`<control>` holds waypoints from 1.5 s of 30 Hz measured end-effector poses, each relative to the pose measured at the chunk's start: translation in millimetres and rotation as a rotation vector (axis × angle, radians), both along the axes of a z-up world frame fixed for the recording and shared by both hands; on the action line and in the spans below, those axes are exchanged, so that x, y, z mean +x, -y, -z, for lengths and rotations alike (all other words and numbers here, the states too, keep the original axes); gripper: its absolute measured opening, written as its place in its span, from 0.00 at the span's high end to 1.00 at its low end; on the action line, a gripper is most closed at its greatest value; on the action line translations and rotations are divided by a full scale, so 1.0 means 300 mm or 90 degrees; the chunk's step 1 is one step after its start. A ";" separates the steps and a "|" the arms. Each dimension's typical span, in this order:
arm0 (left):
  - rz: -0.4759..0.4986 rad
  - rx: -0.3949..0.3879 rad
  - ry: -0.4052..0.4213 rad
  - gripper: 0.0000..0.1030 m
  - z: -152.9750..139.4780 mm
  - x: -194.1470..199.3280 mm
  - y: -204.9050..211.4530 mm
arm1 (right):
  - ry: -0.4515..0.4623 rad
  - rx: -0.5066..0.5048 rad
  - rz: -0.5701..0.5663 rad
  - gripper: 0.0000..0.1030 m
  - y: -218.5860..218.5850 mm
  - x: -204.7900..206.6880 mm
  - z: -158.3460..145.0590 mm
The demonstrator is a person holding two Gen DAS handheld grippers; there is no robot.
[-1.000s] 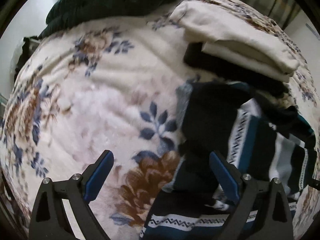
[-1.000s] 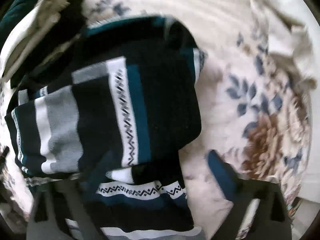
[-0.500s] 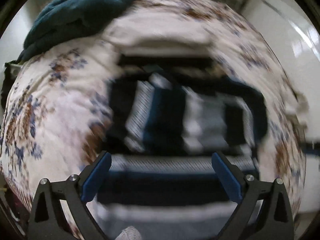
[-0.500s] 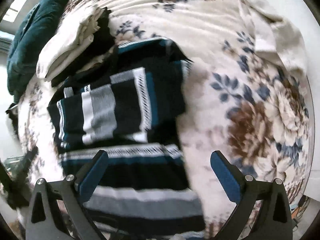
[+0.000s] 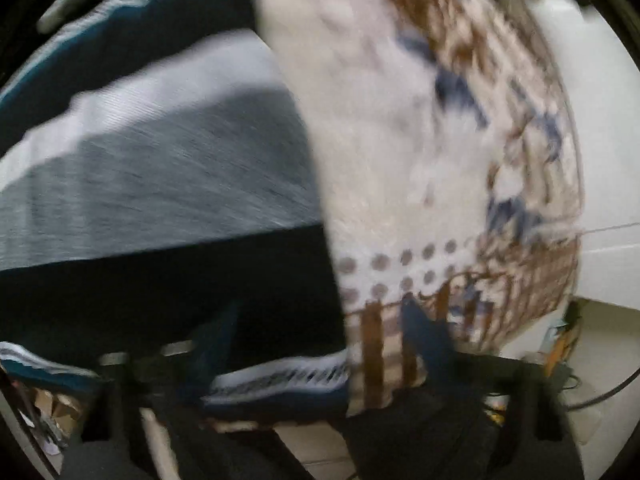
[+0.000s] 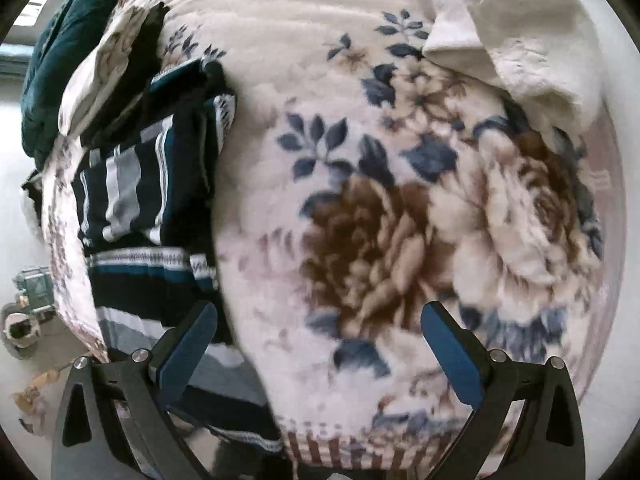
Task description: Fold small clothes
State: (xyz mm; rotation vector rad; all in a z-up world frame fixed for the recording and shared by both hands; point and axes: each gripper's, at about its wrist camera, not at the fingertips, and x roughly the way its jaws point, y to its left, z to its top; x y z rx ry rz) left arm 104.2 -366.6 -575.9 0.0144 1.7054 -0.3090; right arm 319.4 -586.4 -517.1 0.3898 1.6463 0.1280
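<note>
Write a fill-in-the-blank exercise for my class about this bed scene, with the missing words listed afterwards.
1. The striped garment lies on a blanket printed with ____.
2. The fingers of the right gripper carry pads coloured ____.
3. In the right wrist view, the right gripper's jaws stand ____, with nothing held between them.
4. Near the top right edge of that view lies a crumpled cloth coloured ____.

Missing words: flowers; blue; open; cream
</note>
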 end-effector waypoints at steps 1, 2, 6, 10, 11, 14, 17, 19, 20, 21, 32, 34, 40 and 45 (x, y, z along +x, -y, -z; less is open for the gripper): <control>0.006 0.019 -0.001 0.75 0.026 -0.004 0.016 | 0.004 0.014 0.006 0.00 0.006 0.025 0.021; 0.008 0.044 0.008 0.83 0.052 -0.005 0.028 | 0.010 0.028 0.012 0.00 0.008 0.054 0.042; -0.052 0.032 0.048 0.94 0.036 0.017 -0.018 | 0.020 0.115 0.027 0.03 -0.023 0.249 0.155; -0.075 0.016 0.087 0.95 -0.047 0.014 -0.056 | 0.004 0.183 0.045 0.11 -0.091 0.437 0.272; -0.085 0.012 0.095 0.95 -0.072 0.014 -0.069 | -0.004 0.196 0.050 0.17 -0.111 0.474 0.300; -0.124 0.006 0.114 0.95 -0.143 0.020 -0.122 | -0.029 0.209 0.053 0.41 -0.181 0.547 0.366; -0.186 0.000 0.134 0.95 -0.239 0.032 -0.220 | -0.034 0.214 0.040 0.81 -0.255 0.583 0.375; -0.230 -0.001 0.153 0.95 -0.301 0.035 -0.303 | -0.021 0.208 0.031 0.89 -0.286 0.593 0.337; -0.243 -0.002 0.157 0.95 -0.312 0.024 -0.337 | -0.011 0.203 0.026 0.90 -0.298 0.598 0.308; -0.269 -0.004 0.165 0.95 -0.343 0.020 -0.390 | -0.003 0.197 0.021 0.91 -0.309 0.602 0.278; -0.457 -0.045 0.190 0.96 -0.491 -0.115 -0.870 | 0.059 0.122 -0.122 0.93 -0.692 0.671 -0.181; -0.486 -0.056 0.185 0.96 -0.487 -0.140 -0.941 | 0.072 0.121 -0.149 0.93 -0.816 0.688 -0.250; -0.577 -0.076 0.175 0.96 -0.423 -0.199 -1.217 | 0.090 0.073 -0.214 0.93 -1.252 0.761 -0.321; -0.617 -0.091 0.165 0.96 -0.351 -0.216 -1.412 | 0.080 0.010 -0.250 0.93 -1.624 0.801 -0.240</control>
